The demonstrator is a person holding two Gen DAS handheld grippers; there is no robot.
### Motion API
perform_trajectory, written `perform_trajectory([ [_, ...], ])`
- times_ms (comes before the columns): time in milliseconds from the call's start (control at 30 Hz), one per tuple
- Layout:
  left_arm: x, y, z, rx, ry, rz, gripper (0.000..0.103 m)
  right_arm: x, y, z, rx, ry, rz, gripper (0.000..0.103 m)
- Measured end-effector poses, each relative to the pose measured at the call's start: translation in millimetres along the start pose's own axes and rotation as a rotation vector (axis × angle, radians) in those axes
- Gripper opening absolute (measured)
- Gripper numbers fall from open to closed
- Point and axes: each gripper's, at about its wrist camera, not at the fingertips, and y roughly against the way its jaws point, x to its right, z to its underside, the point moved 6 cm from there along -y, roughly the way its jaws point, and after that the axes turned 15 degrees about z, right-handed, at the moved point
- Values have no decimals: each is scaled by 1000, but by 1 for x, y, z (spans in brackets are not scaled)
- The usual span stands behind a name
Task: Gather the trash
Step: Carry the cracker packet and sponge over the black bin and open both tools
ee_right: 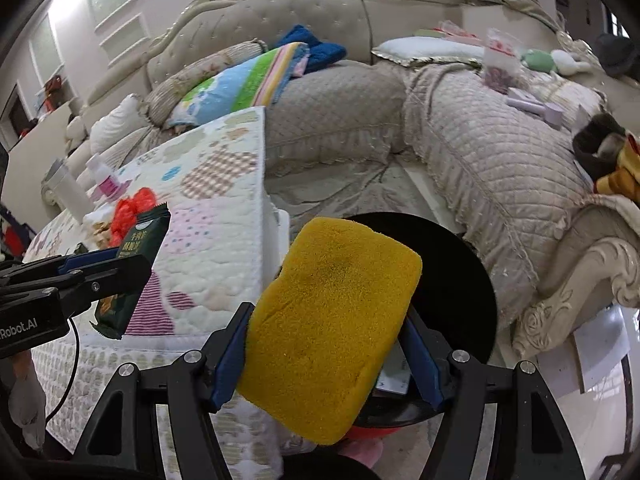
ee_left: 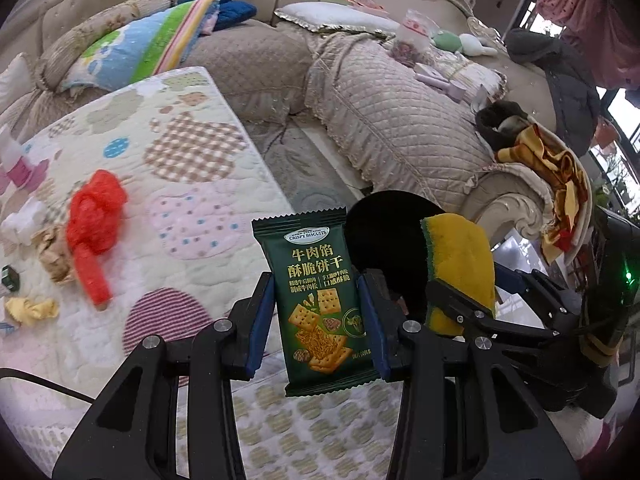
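The biscuit packet [ee_left: 320, 308] stands upright, long axis vertical, clamped by the left gripper [ee_left: 318, 316] beyond the quilted table's edge [ee_left: 256, 176]. The right gripper [ee_right: 328, 344] pinches a yellow sponge [ee_right: 332, 328], tilted, above the black bin [ee_right: 452, 280].

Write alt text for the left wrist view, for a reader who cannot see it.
The left gripper clamps a green biscuit packet upright above a quilted table cover. To its right, the right gripper holds a yellow sponge over a dark bin opening; red plastic and crumpled wrappers lie left.

Quilted table cover [ee_left: 192, 152], left of the claw, carries red plastic bag [ee_left: 96, 216], crumpled wrappers [ee_left: 30, 308], pink-labelled bottle [ee_right: 105, 180].
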Motion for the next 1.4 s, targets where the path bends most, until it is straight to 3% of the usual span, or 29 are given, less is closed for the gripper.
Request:
perform_trajectory([
  [767,16,-58,-10,-65,16,66,40,46,-33,5,-60,-76,46,69],
  [1100,21,-62,-14,-53,16,116,41,51,-43,6,-81,-90,51,74],
  [1200,23,-60,-15,-51,16,132,47,51,-46,8,-91,-96,56,77],
  [1400,17,-52,-14,-42,19,118,50,49,-45,9,-101,-100,56,77],
])
